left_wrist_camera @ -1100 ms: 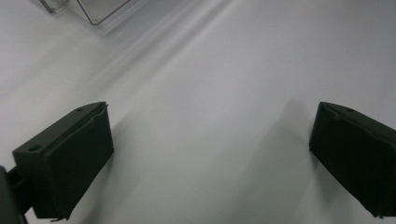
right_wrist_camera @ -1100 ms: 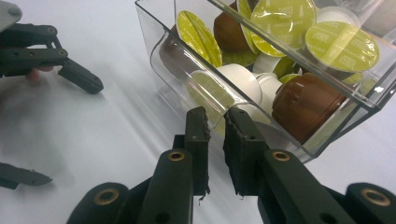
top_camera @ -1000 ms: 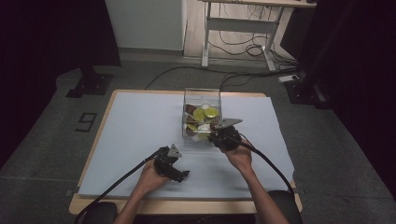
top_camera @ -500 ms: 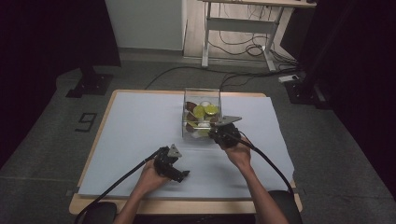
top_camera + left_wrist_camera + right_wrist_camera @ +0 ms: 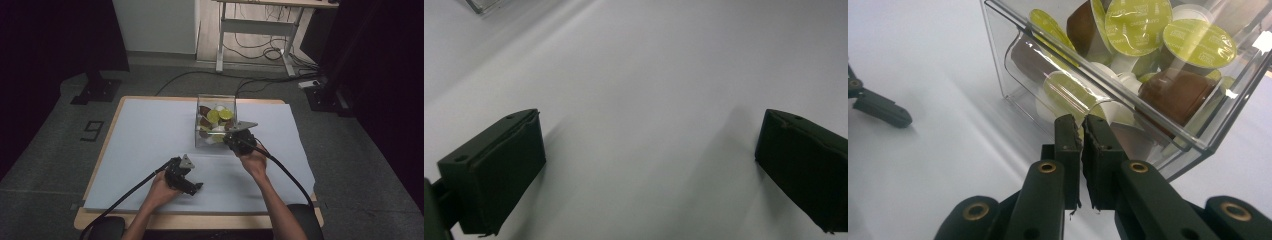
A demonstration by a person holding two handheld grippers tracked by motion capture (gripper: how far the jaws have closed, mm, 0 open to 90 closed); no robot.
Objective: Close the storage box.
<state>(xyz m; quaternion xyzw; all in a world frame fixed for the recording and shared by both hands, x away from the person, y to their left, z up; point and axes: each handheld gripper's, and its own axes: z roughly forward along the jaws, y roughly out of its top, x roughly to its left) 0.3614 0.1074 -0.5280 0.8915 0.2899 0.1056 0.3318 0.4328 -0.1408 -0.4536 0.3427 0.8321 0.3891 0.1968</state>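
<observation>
The left tongs lay low over the white paper-covered surface, jaws spread wide with nothing between them. To the right, the clear plastic box of green-lidded and brown coffee capsules stood mid-surface. The right tongs were clenched tight at its curved front lip, though whether they pinched it could not be told.

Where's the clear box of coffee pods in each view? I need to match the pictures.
High view: the clear box stands mid-table, just beyond the right gripper.
Left gripper view: a corner of the box is at the top left edge.
Right gripper view: the box takes up the upper right, just past the shut jaws.
Shared landmark: the white table cover under it.
</observation>
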